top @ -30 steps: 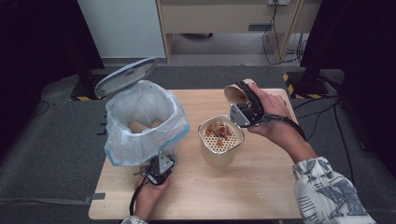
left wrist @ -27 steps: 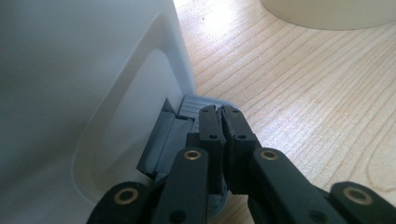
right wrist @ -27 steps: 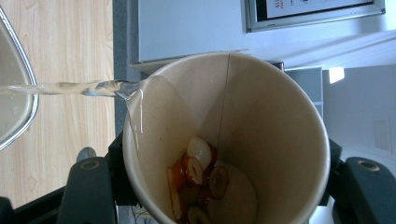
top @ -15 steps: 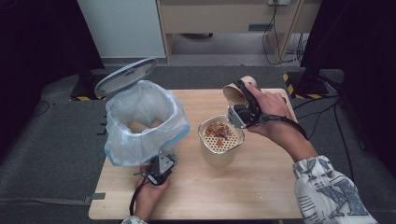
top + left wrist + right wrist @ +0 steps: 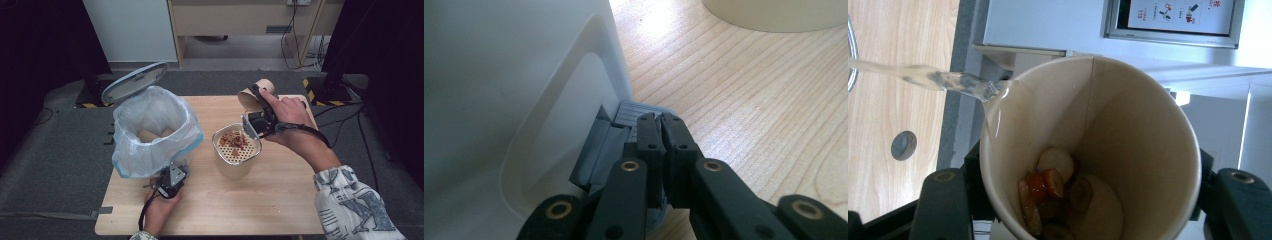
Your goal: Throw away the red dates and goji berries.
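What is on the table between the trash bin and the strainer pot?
Nothing: in the high view, only bare table separates the bin from the strainer pot.

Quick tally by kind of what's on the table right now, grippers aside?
Pedal bins, lined with a bag: 1
Strainer pots: 1
Paper cups, held tilted by the right gripper: 1
Total: 3

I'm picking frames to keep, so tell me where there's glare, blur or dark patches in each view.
High view: wooden table evenly lit, surroundings dark. Left gripper view: bright glare on the wood, white bin soft and shadowed up close. Right gripper view: paper cup fairly sharp, pouring liquid streaked, background washed out.
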Demonstrator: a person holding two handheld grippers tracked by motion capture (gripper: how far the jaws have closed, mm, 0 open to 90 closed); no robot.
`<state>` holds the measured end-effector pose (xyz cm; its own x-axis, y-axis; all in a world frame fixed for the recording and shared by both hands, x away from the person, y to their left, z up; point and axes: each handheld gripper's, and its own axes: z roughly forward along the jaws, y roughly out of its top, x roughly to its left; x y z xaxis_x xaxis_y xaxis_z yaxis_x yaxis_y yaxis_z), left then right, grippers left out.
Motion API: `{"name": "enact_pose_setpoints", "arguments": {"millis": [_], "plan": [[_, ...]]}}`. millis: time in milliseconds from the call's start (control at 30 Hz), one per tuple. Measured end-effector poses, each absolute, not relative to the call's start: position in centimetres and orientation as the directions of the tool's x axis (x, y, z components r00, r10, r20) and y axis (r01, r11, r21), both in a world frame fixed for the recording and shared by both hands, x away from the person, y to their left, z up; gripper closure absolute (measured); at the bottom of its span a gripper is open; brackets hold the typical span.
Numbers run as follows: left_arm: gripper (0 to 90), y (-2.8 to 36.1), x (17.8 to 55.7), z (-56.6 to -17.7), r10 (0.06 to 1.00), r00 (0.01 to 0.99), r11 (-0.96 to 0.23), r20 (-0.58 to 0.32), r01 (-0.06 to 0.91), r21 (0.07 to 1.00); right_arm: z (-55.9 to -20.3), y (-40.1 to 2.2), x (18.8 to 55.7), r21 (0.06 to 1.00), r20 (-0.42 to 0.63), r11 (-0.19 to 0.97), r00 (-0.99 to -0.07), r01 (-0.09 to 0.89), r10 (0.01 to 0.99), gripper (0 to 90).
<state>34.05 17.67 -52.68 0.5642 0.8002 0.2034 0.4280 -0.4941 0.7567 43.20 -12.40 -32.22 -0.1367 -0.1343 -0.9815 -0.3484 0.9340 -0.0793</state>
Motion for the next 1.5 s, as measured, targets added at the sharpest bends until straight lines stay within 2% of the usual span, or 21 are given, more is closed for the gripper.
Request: {"name": "enact_pose_setpoints", "arguments": {"millis": [1000, 1200, 1233, 1267, 1300, 1500], "plan": [[86.5, 17.7, 34.0, -52.7, 0.800, 0.565, -0.495, 0.203, 0.429, 0.755, -31.6, -12.4, 43.1, -0.083, -0.985, 0.934, -0.116, -0.348, -0.131, 33.8], [86.5, 17.6, 34.0, -52.7, 0.799, 0.565, -0.496, 0.204, 0.429, 0.755, -30.7, -11.9, 43.0, -0.115, -0.984, 0.930, -0.087, -0.348, -0.154, 34.2], [86.5, 17.6, 34.0, -52.7, 0.799, 0.566, -0.497, 0.205, 0.428, 0.754, -30.7, -11.6, 42.9, -0.178, -0.976, 0.923, -0.054, -0.342, -0.209, 34.3], [86.4, 17.6, 34.0, -52.7, 0.799, 0.566, -0.497, 0.205, 0.428, 0.754, -30.7, -11.6, 42.9, -0.178, -0.976, 0.923, -0.054, -0.342, -0.209, 34.3], [86.4, 17.7, 34.0, -52.7, 0.799, 0.566, -0.496, 0.203, 0.429, 0.755, -31.0, -11.4, 42.8, -0.249, -0.960, 0.906, -0.038, -0.342, -0.278, 34.5], [86.4, 17.7, 34.0, -52.7, 0.799, 0.566, -0.496, 0.203, 0.430, 0.755, -31.3, -11.4, 42.9, -0.303, -0.945, 0.891, -0.013, -0.338, -0.326, 34.7]]}}
